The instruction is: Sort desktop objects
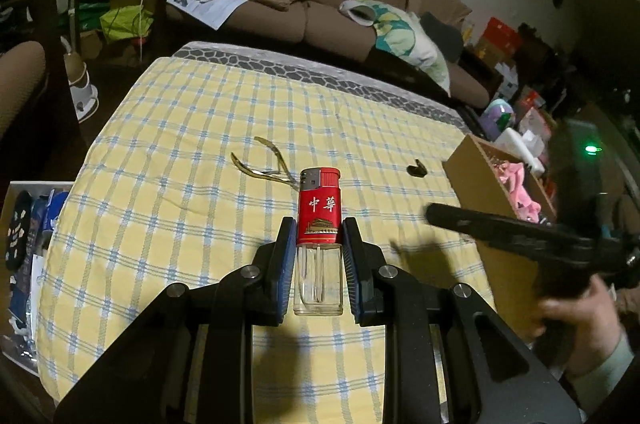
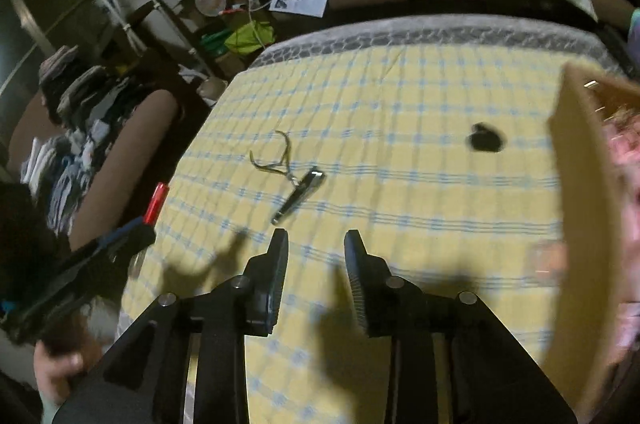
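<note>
Left gripper (image 1: 318,244): clamped on the red lighter (image 1: 319,224) — held upright between the pads.
Right gripper (image 2: 316,252): parted, nothing held — above the checked cloth (image 2: 400,96).

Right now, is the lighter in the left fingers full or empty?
Looks empty: the lighter's clear lower tank shows no fluid, only the checked cloth through it.

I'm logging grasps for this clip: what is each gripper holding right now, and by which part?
Left gripper: the red lighter, clamped by its sides around mid-body. Right gripper: nothing, jaws apart.
</note>
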`<control>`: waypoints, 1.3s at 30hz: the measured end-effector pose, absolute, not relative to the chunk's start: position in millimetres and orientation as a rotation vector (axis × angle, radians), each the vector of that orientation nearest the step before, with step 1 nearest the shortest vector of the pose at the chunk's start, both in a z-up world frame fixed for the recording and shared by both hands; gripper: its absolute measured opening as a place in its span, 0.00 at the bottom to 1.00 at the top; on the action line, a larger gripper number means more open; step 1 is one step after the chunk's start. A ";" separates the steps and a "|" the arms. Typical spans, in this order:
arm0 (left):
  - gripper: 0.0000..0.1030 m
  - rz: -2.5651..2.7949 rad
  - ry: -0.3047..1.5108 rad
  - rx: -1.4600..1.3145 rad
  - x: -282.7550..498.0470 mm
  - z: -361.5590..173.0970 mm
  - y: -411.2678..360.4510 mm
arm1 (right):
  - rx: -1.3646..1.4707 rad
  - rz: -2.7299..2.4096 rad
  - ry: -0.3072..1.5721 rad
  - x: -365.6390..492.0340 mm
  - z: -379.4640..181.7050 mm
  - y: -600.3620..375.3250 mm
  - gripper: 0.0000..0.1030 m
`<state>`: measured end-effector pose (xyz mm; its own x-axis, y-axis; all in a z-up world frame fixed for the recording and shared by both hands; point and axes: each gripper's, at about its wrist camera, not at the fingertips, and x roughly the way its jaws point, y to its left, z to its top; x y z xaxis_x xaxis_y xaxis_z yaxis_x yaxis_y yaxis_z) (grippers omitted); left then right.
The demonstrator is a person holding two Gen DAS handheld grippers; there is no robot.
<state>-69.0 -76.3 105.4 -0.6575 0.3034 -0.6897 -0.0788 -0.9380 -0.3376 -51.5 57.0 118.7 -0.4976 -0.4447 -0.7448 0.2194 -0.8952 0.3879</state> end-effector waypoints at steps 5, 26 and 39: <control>0.21 2.651 -0.432 -1.189 -76.8 100.7 -91.1 | 1.318 -2.454 -0.346 -82.7 90.4 21.4 0.38; 0.21 2.639 -0.538 -1.191 -89.1 96.4 -119.8 | 1.353 -2.583 -0.349 -126.0 49.6 -4.0 0.20; 0.21 2.629 -0.412 -1.163 -82.2 100.1 -83.9 | 1.162 -2.601 -0.382 -79.7 118.1 27.3 0.09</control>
<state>-82.2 -83.9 100.1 -0.6557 0.3247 -0.6816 -0.1007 -0.9324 -0.3472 -79.7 27.3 118.1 -0.6431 -0.3447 -0.6838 0.1337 -0.9298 0.3430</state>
